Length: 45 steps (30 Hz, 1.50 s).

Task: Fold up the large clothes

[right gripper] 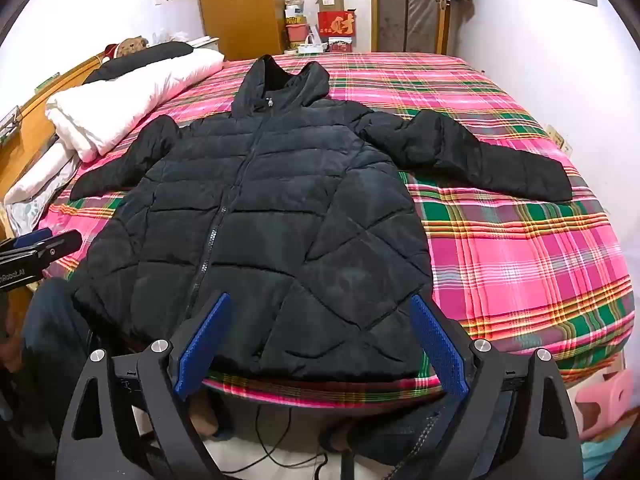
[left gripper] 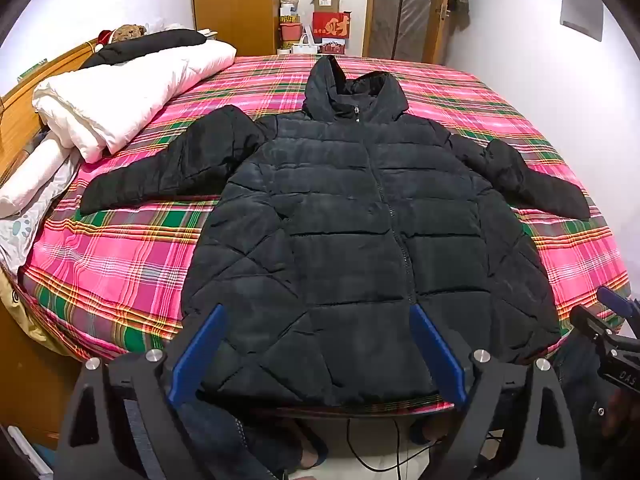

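1. On the bed point(left gripper: 120, 264), the black puffer jacket point(left gripper: 360, 216) lay flat, zipped, sleeves spread, hem at the near edge.
2. Left gripper point(left gripper: 318, 356) and right gripper point(right gripper: 320, 344) hung above the hem, jaws spread wide, pinching nothing.
3. Plaid sheet, white walls, wooden wardrobe point(left gripper: 236, 4).
4. White folded duvet point(left gripper: 124, 92) lay beside the left sleeve; boxes point(left gripper: 326, 20) sat beyond the bed.

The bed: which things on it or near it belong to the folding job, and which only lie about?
For the job: black jacket, left gripper, right gripper.

Lying about: white quilt, boxes, plaid sheet.
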Each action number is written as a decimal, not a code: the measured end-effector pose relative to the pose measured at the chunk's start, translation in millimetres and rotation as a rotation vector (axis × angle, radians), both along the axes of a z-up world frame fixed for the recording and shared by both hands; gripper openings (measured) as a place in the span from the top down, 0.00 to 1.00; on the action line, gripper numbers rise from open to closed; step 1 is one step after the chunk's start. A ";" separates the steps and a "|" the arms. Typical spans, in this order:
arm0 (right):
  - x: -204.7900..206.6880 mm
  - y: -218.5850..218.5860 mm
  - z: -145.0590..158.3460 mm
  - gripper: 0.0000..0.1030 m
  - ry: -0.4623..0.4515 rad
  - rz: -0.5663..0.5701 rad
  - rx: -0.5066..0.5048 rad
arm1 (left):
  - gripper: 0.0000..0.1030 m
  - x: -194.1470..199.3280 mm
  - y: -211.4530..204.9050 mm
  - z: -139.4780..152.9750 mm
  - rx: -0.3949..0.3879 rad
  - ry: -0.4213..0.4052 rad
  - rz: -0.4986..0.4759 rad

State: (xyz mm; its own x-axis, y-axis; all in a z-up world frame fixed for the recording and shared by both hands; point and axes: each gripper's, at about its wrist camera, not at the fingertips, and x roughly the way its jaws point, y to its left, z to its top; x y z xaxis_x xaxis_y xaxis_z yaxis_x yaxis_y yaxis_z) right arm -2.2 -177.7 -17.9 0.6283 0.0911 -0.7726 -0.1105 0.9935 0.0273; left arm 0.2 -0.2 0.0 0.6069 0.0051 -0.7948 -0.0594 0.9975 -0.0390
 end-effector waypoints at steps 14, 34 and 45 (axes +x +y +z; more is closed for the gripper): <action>1.1 1.0 -1.5 0.12 0.004 0.000 0.000 | 0.09 -0.5 -0.1 0.1 -0.002 -0.002 -0.001; 1.3 3.1 -3.3 0.12 0.008 -0.001 -0.001 | 0.09 -2.3 -2.0 -7.8 -0.002 0.006 -0.002; 1.0 3.6 -4.2 0.12 0.010 0.000 -0.002 | 0.09 -3.2 -2.6 -9.0 -0.005 0.012 -0.005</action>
